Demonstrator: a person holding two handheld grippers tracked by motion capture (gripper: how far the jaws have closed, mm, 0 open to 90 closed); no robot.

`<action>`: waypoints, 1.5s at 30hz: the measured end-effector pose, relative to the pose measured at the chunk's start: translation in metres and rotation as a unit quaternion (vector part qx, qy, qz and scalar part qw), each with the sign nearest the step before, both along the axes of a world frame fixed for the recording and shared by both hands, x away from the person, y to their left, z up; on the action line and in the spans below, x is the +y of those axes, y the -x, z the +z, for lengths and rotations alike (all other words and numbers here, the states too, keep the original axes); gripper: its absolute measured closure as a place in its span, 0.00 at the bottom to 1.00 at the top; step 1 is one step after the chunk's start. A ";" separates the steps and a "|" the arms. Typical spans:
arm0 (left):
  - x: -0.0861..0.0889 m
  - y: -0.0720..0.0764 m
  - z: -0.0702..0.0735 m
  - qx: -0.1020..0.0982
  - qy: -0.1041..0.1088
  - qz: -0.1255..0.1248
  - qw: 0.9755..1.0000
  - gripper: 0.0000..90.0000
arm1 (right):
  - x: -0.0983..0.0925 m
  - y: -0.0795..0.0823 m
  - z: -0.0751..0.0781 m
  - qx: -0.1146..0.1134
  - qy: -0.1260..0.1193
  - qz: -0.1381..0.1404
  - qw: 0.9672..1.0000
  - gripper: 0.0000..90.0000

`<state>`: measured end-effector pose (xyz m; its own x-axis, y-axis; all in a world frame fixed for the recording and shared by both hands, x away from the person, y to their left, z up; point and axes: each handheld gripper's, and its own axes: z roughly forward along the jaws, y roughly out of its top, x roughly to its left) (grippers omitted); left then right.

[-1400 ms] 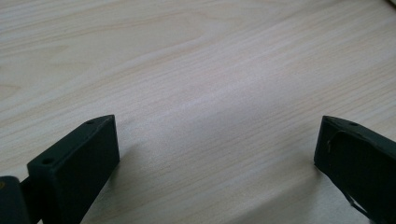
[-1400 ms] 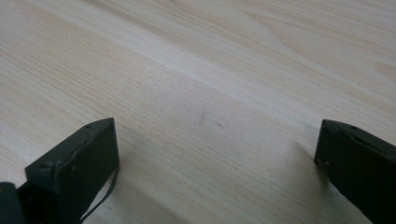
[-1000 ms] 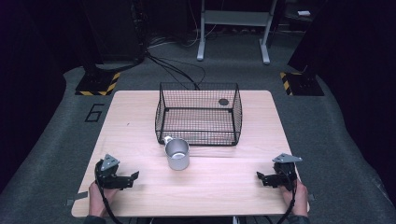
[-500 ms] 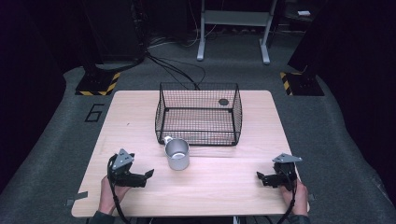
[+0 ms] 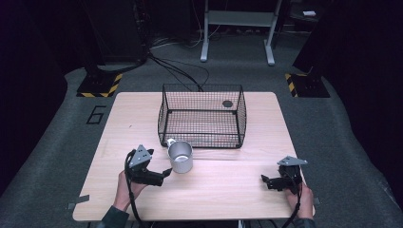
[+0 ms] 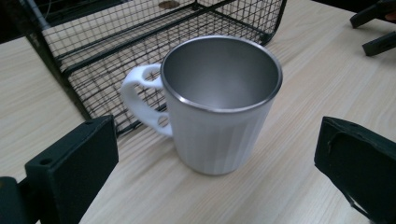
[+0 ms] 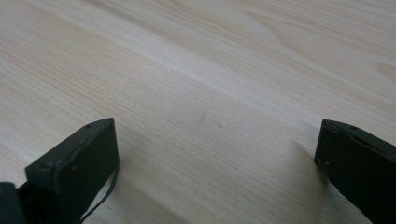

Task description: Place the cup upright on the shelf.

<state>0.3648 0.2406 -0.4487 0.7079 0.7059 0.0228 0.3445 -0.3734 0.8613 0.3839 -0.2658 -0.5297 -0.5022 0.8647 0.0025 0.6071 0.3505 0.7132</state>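
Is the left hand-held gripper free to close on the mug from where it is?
Probably yes. The left hand-held gripper has its jaws open wide, the mug stands upright just ahead, and bare table lies between; the wire basket sits behind.

The wooden table is evenly lit amid dark surroundings, with soft shadows and slightly soft focus.

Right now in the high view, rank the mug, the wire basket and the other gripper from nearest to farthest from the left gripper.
From the left gripper:
1. Mug, just ahead of its open jaws, upright.
2. Wire basket, behind the mug, mid-table.
3. Right gripper, far across at the table's near right edge.
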 end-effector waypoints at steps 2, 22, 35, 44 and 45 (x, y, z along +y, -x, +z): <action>-0.005 -0.002 0.002 -0.001 0.000 -0.005 1.000 0.00 | 0.000 0.000 0.000 0.000 0.000 0.000 1.000 0.00; -0.039 -0.036 0.006 -0.007 0.002 -0.022 1.000 0.00 | 0.000 0.000 0.000 -0.004 -0.001 -0.001 1.000 0.00; -0.050 -0.048 -0.001 0.006 0.011 -0.025 1.000 0.00 | 0.000 0.000 0.000 -0.004 -0.001 -0.001 1.000 0.00; -0.055 -0.053 -0.008 0.013 -0.004 -0.027 1.000 0.00 | 0.000 0.000 0.000 -0.004 -0.001 -0.001 1.000 0.00; -0.056 -0.053 -0.009 0.011 -0.002 -0.024 1.000 0.00 | 0.000 0.000 0.000 -0.004 -0.001 -0.001 1.000 0.00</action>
